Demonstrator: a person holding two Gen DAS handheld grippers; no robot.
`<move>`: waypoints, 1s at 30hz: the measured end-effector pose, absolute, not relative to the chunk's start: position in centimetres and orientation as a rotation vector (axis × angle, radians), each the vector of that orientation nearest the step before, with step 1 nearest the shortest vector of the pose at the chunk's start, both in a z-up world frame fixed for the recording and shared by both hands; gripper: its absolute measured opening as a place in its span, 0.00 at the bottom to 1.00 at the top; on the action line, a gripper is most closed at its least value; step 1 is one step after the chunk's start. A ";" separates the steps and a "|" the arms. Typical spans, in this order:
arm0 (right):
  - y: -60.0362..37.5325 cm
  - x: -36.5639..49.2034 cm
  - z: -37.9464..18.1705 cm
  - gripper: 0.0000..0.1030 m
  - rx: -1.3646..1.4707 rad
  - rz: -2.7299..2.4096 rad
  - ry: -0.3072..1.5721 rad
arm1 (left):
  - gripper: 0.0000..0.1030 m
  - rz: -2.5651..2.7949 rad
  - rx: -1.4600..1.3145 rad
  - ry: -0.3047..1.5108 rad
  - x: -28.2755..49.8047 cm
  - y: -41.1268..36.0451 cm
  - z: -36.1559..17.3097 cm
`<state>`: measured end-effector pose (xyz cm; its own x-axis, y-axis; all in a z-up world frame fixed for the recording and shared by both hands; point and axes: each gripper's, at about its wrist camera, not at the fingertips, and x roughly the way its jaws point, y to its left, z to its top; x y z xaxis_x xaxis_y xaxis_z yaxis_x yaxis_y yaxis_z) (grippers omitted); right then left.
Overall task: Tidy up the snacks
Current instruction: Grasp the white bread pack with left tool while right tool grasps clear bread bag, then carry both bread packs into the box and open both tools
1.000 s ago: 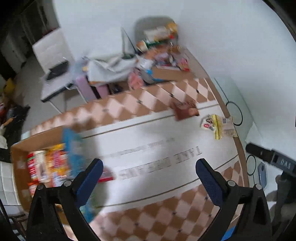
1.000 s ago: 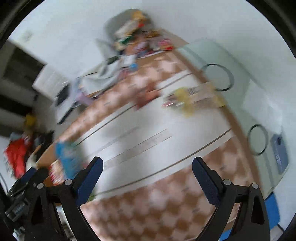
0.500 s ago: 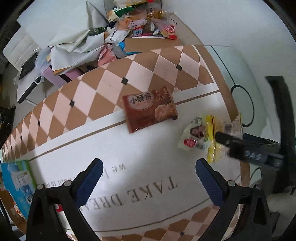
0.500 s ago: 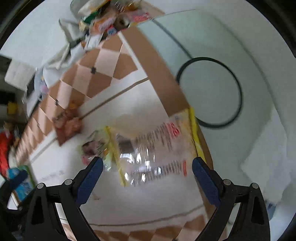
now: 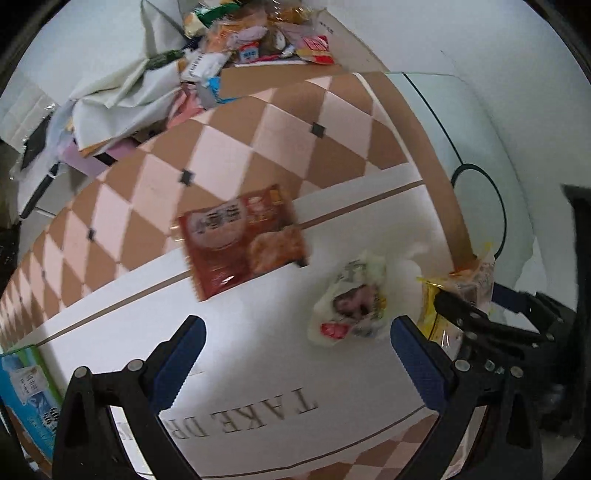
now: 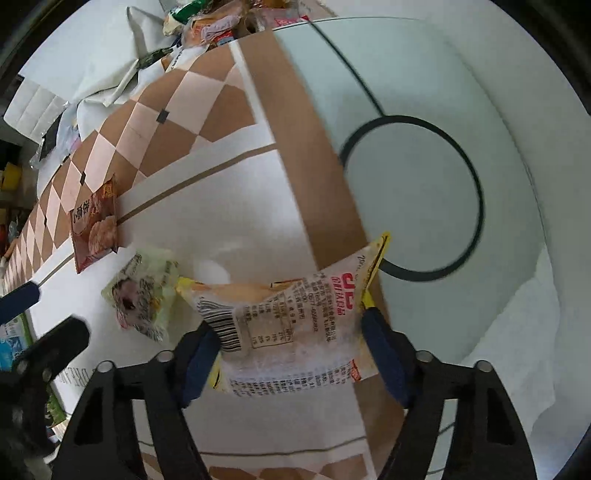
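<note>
Down over the patterned cloth (image 5: 258, 122), both grippers point straight at the tabletop. The right gripper (image 6: 288, 343) has a clear snack packet with yellow edges (image 6: 295, 317) between its blue pads, printed back facing the camera, and its jaws are closing on it; both pads already press against the packet's sides, which bulge slightly between them. That packet lies at the cloth's brown border, its far corner reaching over the pale glass surface (image 6: 424, 184) with the black ring on it.

The left gripper (image 5: 295, 354) hangs above the white band of the cloth, near the printed lettering (image 5: 258, 417), with its jaws spread wide and nothing between them. A crumpled white and green wrapper (image 5: 351, 306) lies just ahead of its right finger, close beside the yellow-edged packet. Farther off, a red-brown biscuit packet (image 5: 240, 240) lies flat across the line where the checkered part meets the white band, apart from both grippers. In the left view the right gripper shows at the right edge, clamped about the yellow-edged packet. A blue box (image 5: 26, 398) sits at the lower left edge, and a heap of other snacks (image 5: 258, 33) lies at the far end of the table.
</note>
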<state>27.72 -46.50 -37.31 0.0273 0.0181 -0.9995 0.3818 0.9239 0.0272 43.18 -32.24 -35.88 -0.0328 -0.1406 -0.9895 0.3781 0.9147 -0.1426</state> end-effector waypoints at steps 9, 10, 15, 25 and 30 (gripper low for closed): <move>-49.1 27.3 -37.9 0.71 0.390 -0.325 1.543 | 0.71 -0.479 0.298 1.647 43.7 -37.1 -40.3; -49.2 27.5 -38.1 0.72 0.390 -0.325 1.556 | 0.67 -0.480 0.319 1.653 43.6 -37.4 -40.6; -50.1 28.1 -40.1 0.89 0.363 -0.346 1.599 | 0.56 -0.466 0.444 1.573 42.8 -38.9 -40.7; -47.3 29.0 -39.5 0.64 0.309 -0.340 1.529 | 0.54 -0.472 0.381 1.561 41.8 -37.9 -39.8; -47.0 28.2 -38.5 0.61 0.369 -0.335 1.498 | 0.54 -0.485 0.329 1.532 41.9 -36.8 -37.4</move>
